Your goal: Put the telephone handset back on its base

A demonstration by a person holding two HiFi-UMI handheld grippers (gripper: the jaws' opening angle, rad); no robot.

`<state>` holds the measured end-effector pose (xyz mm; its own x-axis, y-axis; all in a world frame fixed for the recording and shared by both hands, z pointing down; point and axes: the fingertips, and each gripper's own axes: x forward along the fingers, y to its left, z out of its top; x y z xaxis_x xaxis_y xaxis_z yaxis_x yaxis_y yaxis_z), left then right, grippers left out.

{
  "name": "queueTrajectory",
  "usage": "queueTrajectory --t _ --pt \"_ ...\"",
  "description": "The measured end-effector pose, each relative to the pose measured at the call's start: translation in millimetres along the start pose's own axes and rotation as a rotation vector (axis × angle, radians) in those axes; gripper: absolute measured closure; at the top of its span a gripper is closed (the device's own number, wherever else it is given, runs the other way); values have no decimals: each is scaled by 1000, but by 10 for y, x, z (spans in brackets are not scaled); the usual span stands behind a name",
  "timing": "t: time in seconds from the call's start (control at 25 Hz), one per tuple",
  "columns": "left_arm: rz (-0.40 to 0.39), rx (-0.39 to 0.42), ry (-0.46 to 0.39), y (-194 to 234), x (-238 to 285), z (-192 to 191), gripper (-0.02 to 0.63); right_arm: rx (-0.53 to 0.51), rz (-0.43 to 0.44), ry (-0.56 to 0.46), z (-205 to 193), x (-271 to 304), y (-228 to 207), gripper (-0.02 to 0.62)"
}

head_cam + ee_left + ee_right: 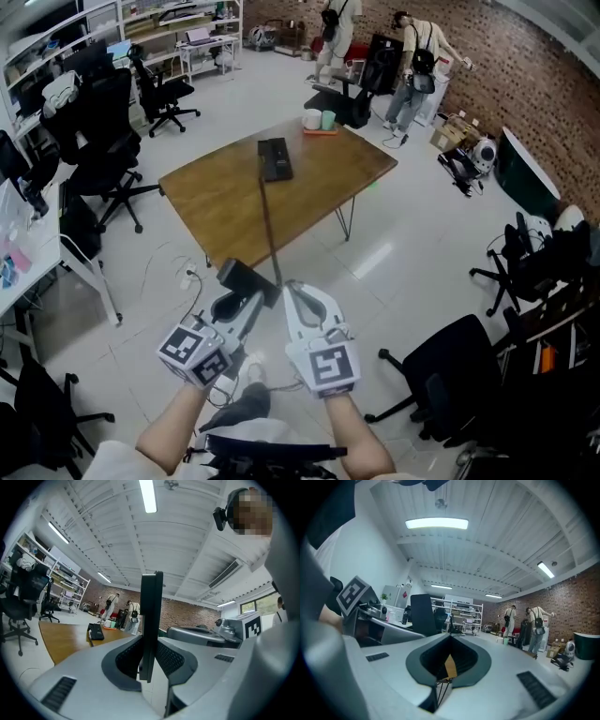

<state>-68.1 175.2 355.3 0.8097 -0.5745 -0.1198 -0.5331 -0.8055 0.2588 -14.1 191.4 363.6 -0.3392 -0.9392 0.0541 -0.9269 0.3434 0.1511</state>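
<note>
The black telephone base (pixel 275 157) lies on the far half of a wooden table (pixel 225 202); it also shows small in the left gripper view (pixel 95 631). A thin dark cord (pixel 268 220) runs from the base towards me. My left gripper (pixel 246 292) is shut on the black handset (pixel 244 277), held in the air over the floor, short of the table's near edge. That handset stands upright between the pads (pixel 151 616). My right gripper (pixel 292 287) hovers just right of it, jaws shut (pixel 449 660) with nothing between them.
Two cups (pixel 319 119) on a tray stand at the table's far edge. Black office chairs (pixel 103 141) crowd the left, another (pixel 450 370) sits near right. Two people (pixel 412 61) stand by the brick wall. Cables (pixel 192 277) lie on the white floor.
</note>
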Motion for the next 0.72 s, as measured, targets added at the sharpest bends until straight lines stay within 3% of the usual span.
queueTrajectory --t 0.72 --pt "-92 -53 53 1182 1012 162 531 40 -78 31 33 1448 -649 594"
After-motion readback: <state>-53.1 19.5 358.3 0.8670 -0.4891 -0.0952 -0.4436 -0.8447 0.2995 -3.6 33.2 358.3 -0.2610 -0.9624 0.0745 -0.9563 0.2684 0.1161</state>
